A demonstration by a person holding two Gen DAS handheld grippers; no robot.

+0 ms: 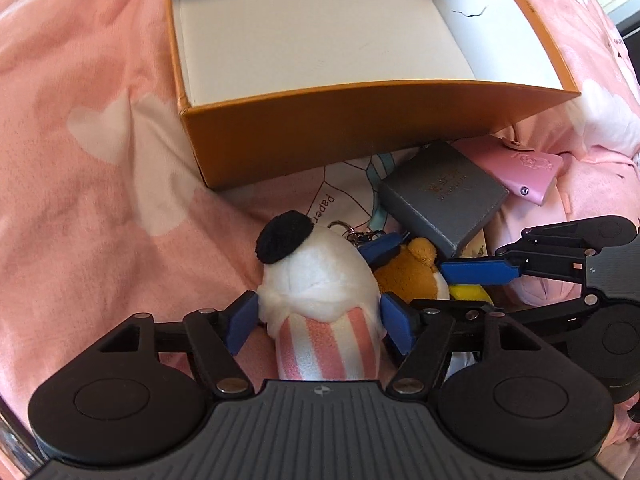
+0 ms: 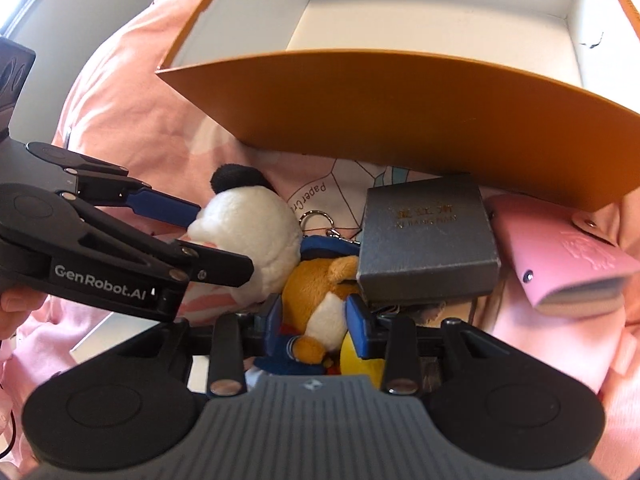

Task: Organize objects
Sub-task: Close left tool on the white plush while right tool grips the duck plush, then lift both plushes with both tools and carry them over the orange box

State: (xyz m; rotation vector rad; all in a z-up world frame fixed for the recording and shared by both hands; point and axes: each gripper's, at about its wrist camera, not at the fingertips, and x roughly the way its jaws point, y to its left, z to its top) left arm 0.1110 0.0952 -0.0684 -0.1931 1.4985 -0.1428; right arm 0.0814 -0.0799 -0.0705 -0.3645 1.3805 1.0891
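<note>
Pinching plush toys, left claw white, right claw orange

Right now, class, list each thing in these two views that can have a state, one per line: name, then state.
orange box: open, nothing inside
white plush: between the left gripper fingers, gripped
orange plush: between the right gripper fingers, gripped
grey box: closed, lying beside the orange box
pink wallet: snapped shut
</note>
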